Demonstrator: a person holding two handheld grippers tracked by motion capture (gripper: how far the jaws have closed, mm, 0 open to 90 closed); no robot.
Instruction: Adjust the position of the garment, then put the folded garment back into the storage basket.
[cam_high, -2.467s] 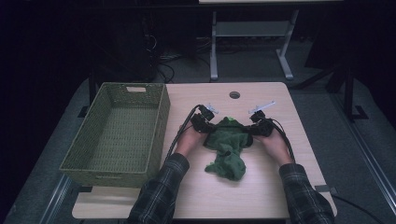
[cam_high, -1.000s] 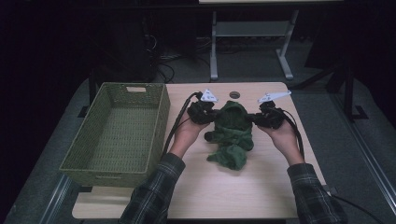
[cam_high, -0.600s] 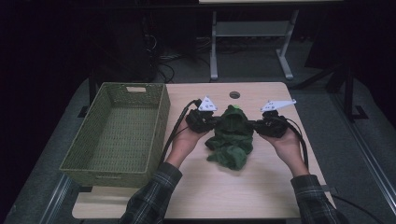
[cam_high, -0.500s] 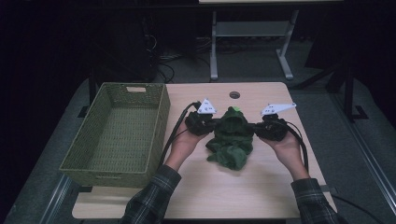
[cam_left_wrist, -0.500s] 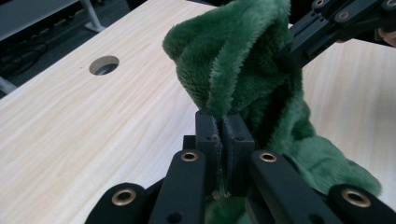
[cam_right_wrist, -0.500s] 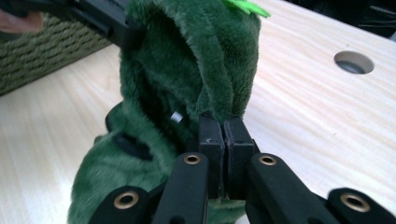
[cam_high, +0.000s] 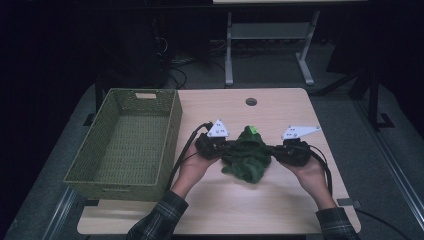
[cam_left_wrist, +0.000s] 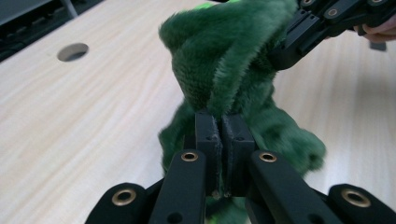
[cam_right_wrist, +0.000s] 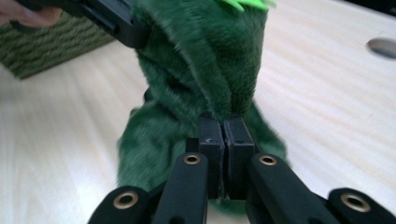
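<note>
A person's two hands hold a green fuzzy cloth (cam_high: 247, 157) bunched between them over the middle of the wooden bench (cam_high: 240, 210), its lower part resting on the top. The left tongs (cam_left_wrist: 218, 135) and the right tongs (cam_right_wrist: 222, 137) are each clamped on a fold of it, from opposite sides. A woven green basket (cam_high: 125, 150) stands at the bench's left

- Left gripper (cam_high: 226, 148): black body, grey three-cornered plate on top, black cable trailing.
- Right gripper (cam_high: 272, 149): same build.
- Jaws were black links with brass-ringed pivots, flat pads (cam_left_wrist: 207, 133).
- Person wore dark plaid sleeves (cam_high: 159, 222).
</note>
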